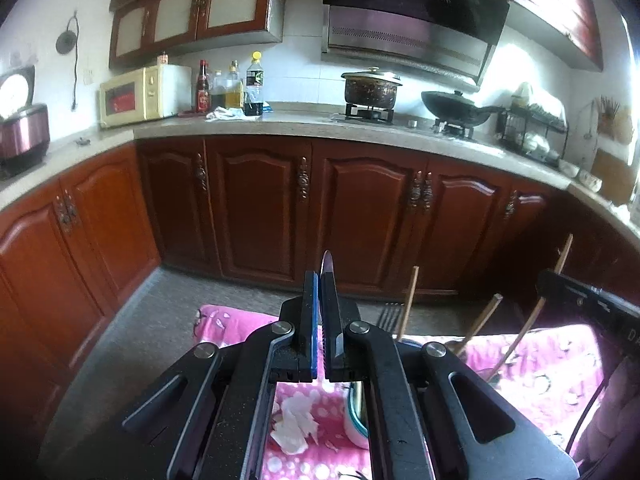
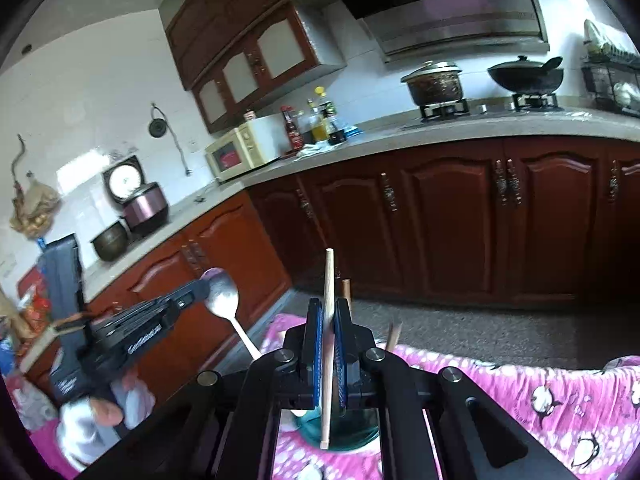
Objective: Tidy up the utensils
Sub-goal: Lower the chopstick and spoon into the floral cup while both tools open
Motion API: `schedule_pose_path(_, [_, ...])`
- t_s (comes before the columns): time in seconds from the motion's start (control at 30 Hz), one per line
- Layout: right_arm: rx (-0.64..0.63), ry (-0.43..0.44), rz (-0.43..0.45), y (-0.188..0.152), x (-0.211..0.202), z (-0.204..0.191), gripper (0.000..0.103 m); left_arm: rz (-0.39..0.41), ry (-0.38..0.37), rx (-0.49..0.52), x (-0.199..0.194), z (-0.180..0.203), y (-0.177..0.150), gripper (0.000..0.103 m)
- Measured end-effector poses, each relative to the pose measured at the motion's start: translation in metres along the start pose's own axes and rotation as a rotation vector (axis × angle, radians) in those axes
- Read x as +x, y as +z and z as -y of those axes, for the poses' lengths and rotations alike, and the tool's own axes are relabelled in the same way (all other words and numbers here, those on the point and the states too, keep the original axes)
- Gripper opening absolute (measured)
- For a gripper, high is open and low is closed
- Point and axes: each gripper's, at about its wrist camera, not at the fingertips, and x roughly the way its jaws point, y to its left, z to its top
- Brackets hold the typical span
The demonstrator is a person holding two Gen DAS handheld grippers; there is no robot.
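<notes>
Both hands are mid-carry, each with one utensil lifted above the pink patterned cloth [image 2: 560, 392] that covers the surface below. The left gripper [image 1: 320, 320] has its fingers pressed together on a metal spoon [image 2: 222, 294]; from its own camera only the spoon's edge shows as a thin sliver above the fingertips, while the right wrist view shows the bowl standing up and the pale handle slanting down. The right gripper [image 2: 328, 344] pinches a light wooden chopstick [image 2: 328, 320] held nearly upright, its lower end hanging over a teal container [image 2: 340, 436] directly beneath the fingers. That container looks like the holder for the sorted utensils: more chopsticks [image 1: 480, 320] and what may be a fork [image 1: 390, 316] already lean out of it in the left wrist view. The step in hand seems to be dropping the held pieces in, and the next move probably calls for lowering the chopstick straight down into the opening before the fingers spread, then bringing the spoon across. The leaning sticks crowd the mouth and could catch an incoming piece, and the two grippers sit near each other. A crumpled white tissue [image 1: 294, 424] lies on the cloth beside the container. Behind run the kitchen worktop [image 1: 304, 122], a microwave [image 1: 140, 94] and pots on the stove.
</notes>
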Motion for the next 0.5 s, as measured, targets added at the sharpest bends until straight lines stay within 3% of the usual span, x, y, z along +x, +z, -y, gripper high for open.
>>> schedule_pose_path(0.27, [-0.005, -0.032, -0.044, -0.023, 0.032, 0.006, 0.005, 0.025, 0.078, 0.086, 0.023, 0.018, -0.030, 0.000])
schedule_pose_path(0.5, [0.011, -0.040, -0.130, -0.053, 0.051, 0.017, 0.005, -0.022, 0.067, 0.099, 0.038, 0.031, -0.052, 0.000])
